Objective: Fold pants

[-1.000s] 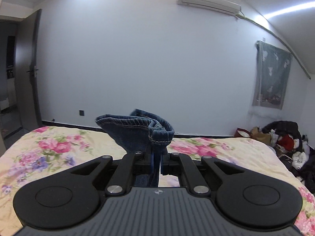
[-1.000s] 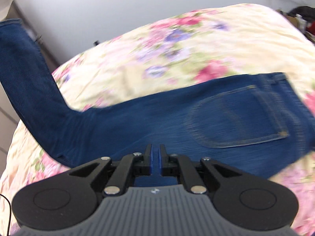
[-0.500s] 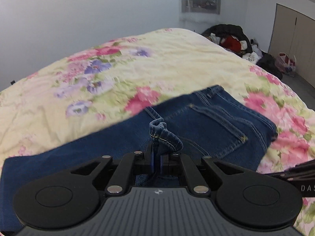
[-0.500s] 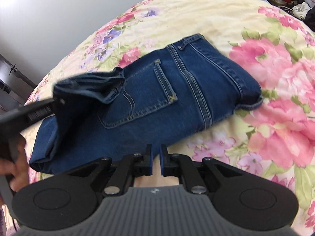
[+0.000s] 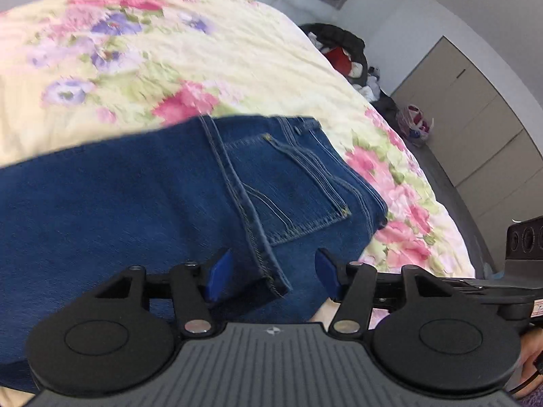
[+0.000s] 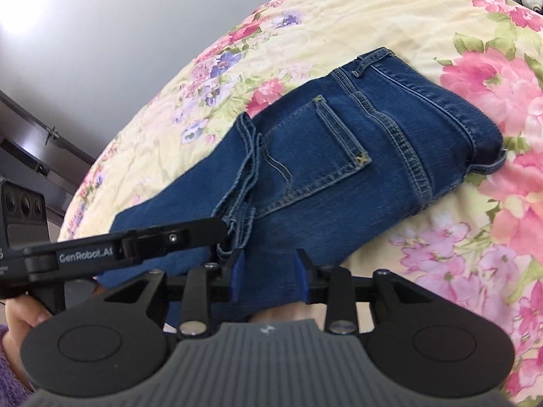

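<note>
Dark blue jeans (image 6: 339, 169) lie folded on the floral bed cover (image 6: 373, 17), back pocket (image 6: 315, 156) facing up. The leg ends (image 6: 244, 169) are laid across the seat beside the pocket. My left gripper (image 5: 271, 276) hovers low over the jeans (image 5: 135, 203) with its jaws opening. The leg hem (image 5: 268, 264) lies loose between the blue pads (image 5: 217, 276), which do not press it. My right gripper (image 6: 268, 274) sits at the near edge of the fold, its jaws opening with denim below them and nothing pinched. The left gripper (image 6: 217, 229) reaches in from the left.
The bed cover (image 5: 237, 51) spreads far beyond the jeans. Past the bed's right side are a heap of clothes (image 5: 339, 51), a bag on the floor (image 5: 414, 122) and wardrobe doors (image 5: 475, 118). A hand (image 6: 23, 318) holds the left tool. A dark door (image 6: 34, 156) is at far left.
The left gripper came down from high up with the leg hem, laid it over the seat and opened. The right gripper also opened, letting go of the denim.
</note>
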### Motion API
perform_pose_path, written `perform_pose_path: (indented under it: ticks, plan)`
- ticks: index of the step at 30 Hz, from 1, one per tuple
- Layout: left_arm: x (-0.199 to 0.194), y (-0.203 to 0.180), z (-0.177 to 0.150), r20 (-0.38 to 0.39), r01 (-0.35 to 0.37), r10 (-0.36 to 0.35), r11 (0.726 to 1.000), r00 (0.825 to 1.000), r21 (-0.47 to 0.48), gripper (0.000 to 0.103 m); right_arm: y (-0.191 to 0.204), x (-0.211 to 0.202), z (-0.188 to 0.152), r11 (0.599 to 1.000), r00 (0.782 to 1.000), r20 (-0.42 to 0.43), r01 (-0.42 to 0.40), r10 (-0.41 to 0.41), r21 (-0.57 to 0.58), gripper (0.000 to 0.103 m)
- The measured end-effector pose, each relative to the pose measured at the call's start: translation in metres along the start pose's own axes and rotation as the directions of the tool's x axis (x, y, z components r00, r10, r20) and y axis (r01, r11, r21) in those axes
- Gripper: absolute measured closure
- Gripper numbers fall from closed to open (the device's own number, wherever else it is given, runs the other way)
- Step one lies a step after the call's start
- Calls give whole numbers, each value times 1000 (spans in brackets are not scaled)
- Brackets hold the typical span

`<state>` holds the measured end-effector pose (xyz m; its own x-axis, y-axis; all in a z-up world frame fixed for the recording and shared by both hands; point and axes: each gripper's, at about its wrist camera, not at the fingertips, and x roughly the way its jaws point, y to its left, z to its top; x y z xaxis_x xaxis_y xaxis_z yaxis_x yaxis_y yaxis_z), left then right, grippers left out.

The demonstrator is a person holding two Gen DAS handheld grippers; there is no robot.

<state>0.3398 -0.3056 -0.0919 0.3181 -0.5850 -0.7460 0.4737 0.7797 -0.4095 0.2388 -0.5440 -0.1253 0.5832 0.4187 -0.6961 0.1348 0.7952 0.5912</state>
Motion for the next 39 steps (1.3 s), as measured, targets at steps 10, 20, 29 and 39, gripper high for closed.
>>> perform_pose_path:
  ticks: [10,20,29,39]
  plan:
    - [-73,81,4,105,-263,264,964,959,-23,37,6,42,9,958,996,-31,-72,84,276,45]
    - [-128,175,-20,115,-437,456,886,883,-156,37,29,68,22,951,999,-22,-23,32,309,92]
    - [-170,215,-31,157,-446,509,839,846,-313,49,194,11,92,970,982,176,112,-74,-217,94]
    - [-146,213,-37,158,-390,445,875,881,-287,56,143,-66,134,900,889,377,365,-261,-237,94]
